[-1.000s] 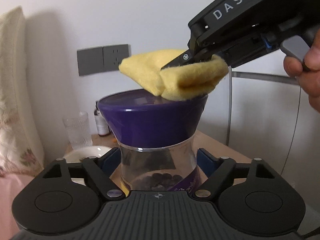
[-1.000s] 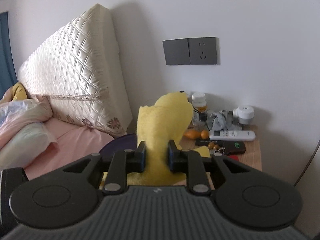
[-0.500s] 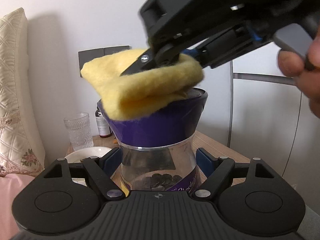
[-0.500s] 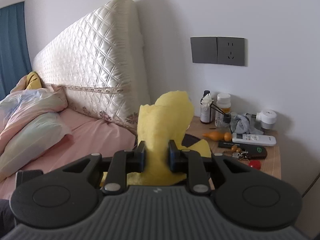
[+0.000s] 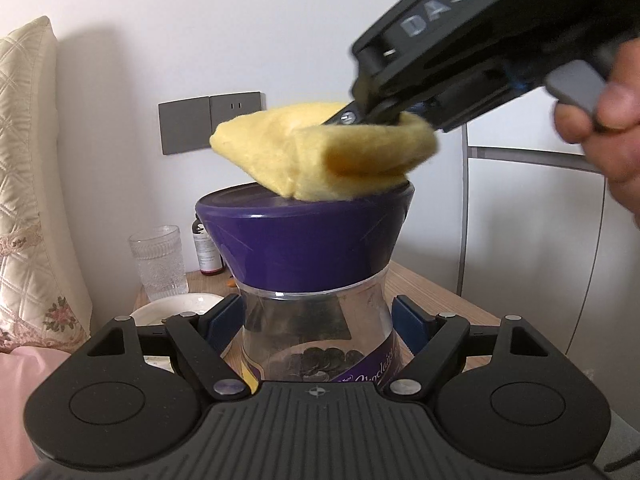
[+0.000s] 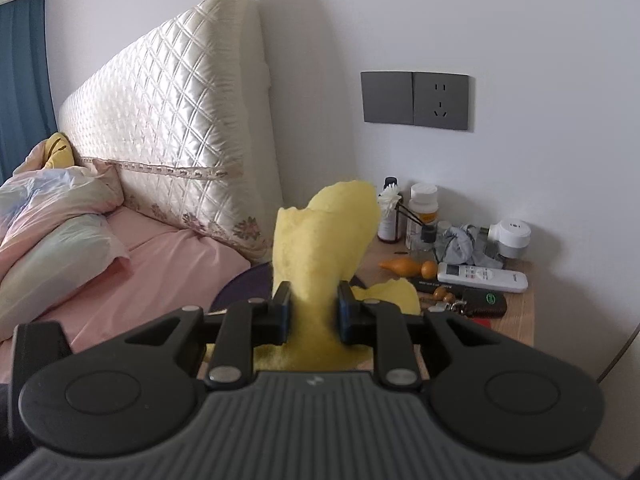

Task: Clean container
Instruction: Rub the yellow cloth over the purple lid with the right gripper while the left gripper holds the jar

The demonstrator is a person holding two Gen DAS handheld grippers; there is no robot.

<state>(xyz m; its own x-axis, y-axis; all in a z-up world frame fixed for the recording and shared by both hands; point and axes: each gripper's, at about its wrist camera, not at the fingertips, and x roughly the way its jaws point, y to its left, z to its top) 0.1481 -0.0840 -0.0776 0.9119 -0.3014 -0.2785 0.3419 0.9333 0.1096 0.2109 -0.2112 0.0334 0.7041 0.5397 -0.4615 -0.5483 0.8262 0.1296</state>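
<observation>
On the left of the left wrist view, a quilted headboard (image 5: 24, 184) is standing against the wall, and a drinking glass (image 5: 159, 262) and a small brown bottle (image 5: 207, 250) are sitting on the wooden counter (image 5: 424, 292) beside a white dish (image 5: 180, 306). In the middle, the left hand-held gripper (image 5: 318, 320) is gripping the clear waist of a jar (image 5: 316, 328), its blue pads pressing on either side just below the purple lid (image 5: 304, 244). The jar is standing upright above the counter; whether its base is touching the wood cannot be told. On top of the lid a folded yellow cloth (image 5: 328, 156) is lying, covering the right part of it and overhanging the right rim. To the right, the right hand-held gripper (image 5: 360, 114) is coming in from the upper corner, pinching the cloth tightly, with a person's hand (image 5: 600, 128) around its handle.

In the right wrist view, a bed with pink sheets (image 6: 160, 256) is lying on the left, the cloth (image 6: 320, 248) is sticking up between the closed pads in the middle, and a white remote (image 6: 480, 276), a medicine bottle (image 6: 422, 208) and a dark key case (image 6: 480, 302) are lying on the counter to the right, under a grey wall socket (image 6: 414, 100).
</observation>
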